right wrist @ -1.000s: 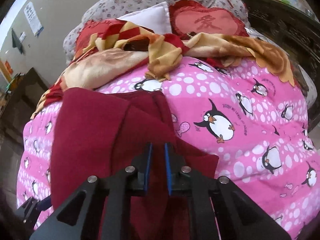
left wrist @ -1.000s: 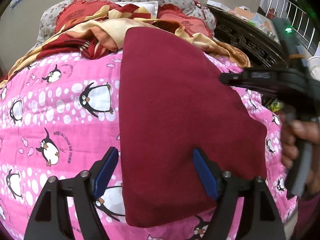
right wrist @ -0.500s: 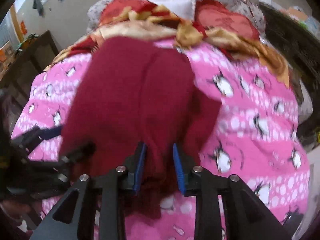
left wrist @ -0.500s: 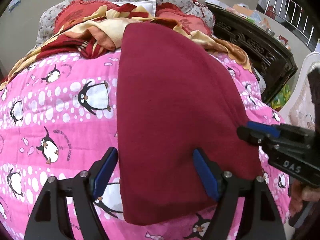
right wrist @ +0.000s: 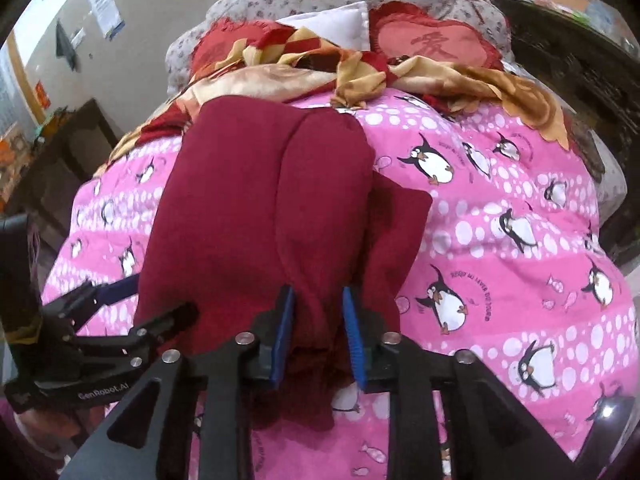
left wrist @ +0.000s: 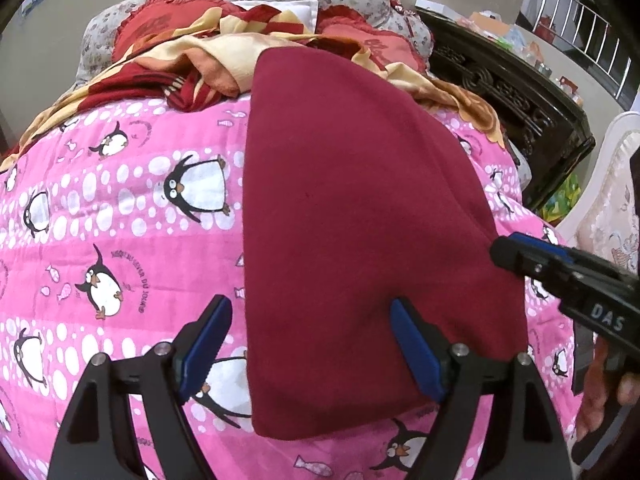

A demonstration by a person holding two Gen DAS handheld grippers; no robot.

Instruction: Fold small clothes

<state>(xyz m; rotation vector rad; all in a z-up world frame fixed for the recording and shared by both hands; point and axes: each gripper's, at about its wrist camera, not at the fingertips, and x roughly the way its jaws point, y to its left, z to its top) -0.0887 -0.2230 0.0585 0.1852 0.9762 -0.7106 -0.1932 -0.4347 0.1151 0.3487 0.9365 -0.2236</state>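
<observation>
A dark red garment (left wrist: pixel 352 216) lies folded lengthwise on the pink penguin quilt (left wrist: pixel 120 220). My left gripper (left wrist: pixel 316 344) is open, its blue pads straddling the garment's near left part without gripping it. My right gripper (right wrist: pixel 318 332) has its blue pads partly apart with a bunched fold of the garment (right wrist: pixel 272 208) between them at the near edge. The right gripper also shows in the left wrist view (left wrist: pixel 560 276) at the garment's right edge. The left gripper shows in the right wrist view (right wrist: pixel 120 312) at the garment's left side.
A red and yellow blanket (left wrist: pixel 200 64) and red cushions (right wrist: pixel 436 44) are piled at the far end of the bed. Dark carved furniture (left wrist: pixel 516 92) stands to the right. A dark cabinet (right wrist: pixel 60 160) stands to the left.
My right gripper has brought the garment's far end over toward the near edge, doubling it, and its jaws have opened wider. My left gripper has stayed open in place.
</observation>
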